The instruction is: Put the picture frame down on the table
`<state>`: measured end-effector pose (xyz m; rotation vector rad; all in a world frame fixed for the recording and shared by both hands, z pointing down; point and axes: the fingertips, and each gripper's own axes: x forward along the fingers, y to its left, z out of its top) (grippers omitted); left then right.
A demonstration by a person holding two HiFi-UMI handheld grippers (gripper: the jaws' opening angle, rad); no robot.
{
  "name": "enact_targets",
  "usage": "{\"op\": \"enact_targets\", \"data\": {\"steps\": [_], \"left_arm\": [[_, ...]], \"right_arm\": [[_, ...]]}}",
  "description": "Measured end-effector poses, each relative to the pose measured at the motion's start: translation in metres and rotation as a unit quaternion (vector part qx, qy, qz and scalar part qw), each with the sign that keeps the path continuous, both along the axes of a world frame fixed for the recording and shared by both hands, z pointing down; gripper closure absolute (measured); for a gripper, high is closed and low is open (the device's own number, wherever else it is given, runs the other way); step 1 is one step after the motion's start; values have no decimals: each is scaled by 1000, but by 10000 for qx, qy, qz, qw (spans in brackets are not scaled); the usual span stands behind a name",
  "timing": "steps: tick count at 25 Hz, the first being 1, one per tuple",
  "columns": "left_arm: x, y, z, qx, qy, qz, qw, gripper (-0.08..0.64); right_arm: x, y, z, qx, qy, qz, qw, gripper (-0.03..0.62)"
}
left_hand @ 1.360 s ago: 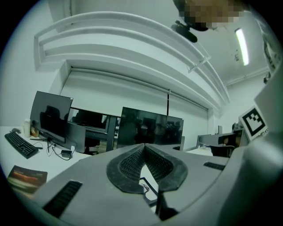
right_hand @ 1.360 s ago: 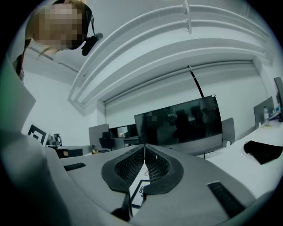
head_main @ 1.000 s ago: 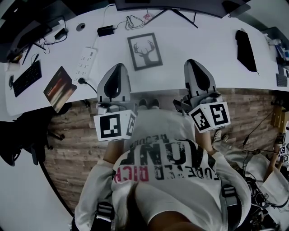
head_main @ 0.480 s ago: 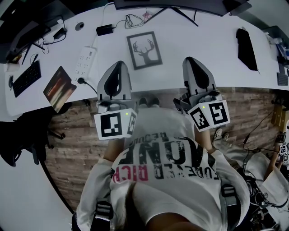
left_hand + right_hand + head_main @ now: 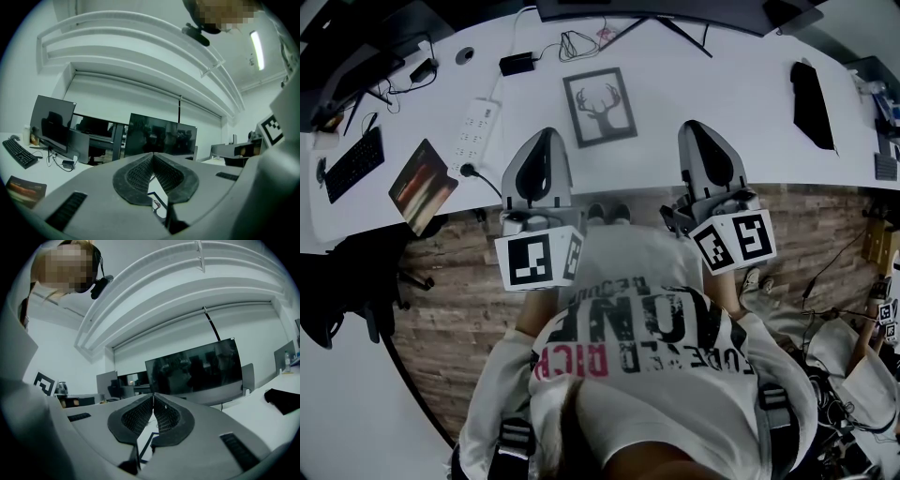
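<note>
**Fingers (image 5: 137, 176) closed on nothing, both sides; picture frame (image 5: 600, 106) flat on the table (image 5: 703, 75)**

Left gripper (image 5: 546, 136): in its own view the two ribbed pads meet at the tips, with nothing between them. Right gripper (image 5: 694, 127): same reading, its pads (image 5: 165, 416) tip to tip and empty. You hold both level, pointing at the far side, with their tips just over the near edge of the table.

Picture frame, deer print: it lies face up on the white top, beyond the grippers and between their two lines. It is nearer your left one and apart from both. The power strip (image 5: 478, 127) lies to its left, not touching it.

Change over the last second: none that matters. The frame keeps the same spot and the same slight skew. Both grippers stay where they were and stay shut. The small drift in the head view looks like your head moving, not the scene.

Meaning for the task: by my reading the put-down is done and your hands are already clear. Nothing is left to grip or release. The one risk is pushing forward and nudging the frame, so keep back from it.
</note>
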<state>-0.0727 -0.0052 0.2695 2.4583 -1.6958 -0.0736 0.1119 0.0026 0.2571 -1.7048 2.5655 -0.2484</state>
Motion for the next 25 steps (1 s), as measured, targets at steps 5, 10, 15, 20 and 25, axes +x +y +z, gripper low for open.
{"op": "enact_targets", "data": {"steps": [5,10,15,20,25], "left_arm": [[0,-2,1,-17,20,9,10000,557],[0,-4,2,-29,33,17,10000,557],[-1,-4,3,-38,51,22,10000,557],[-2,-5,3,-35,60,10,10000,557],[-3,-6,3,-32,66,4,10000,557]], "right_arm": [[-1,-1,1,-21,9,0,10000,586],[-2,-2,3,-47,14,6,10000,586],[-1,-1,3,-54,22,29,10000,586],[-1,-2,3,-48,20,29,10000,586],[-2,-2,3,-51,21,34,10000,586]]}}
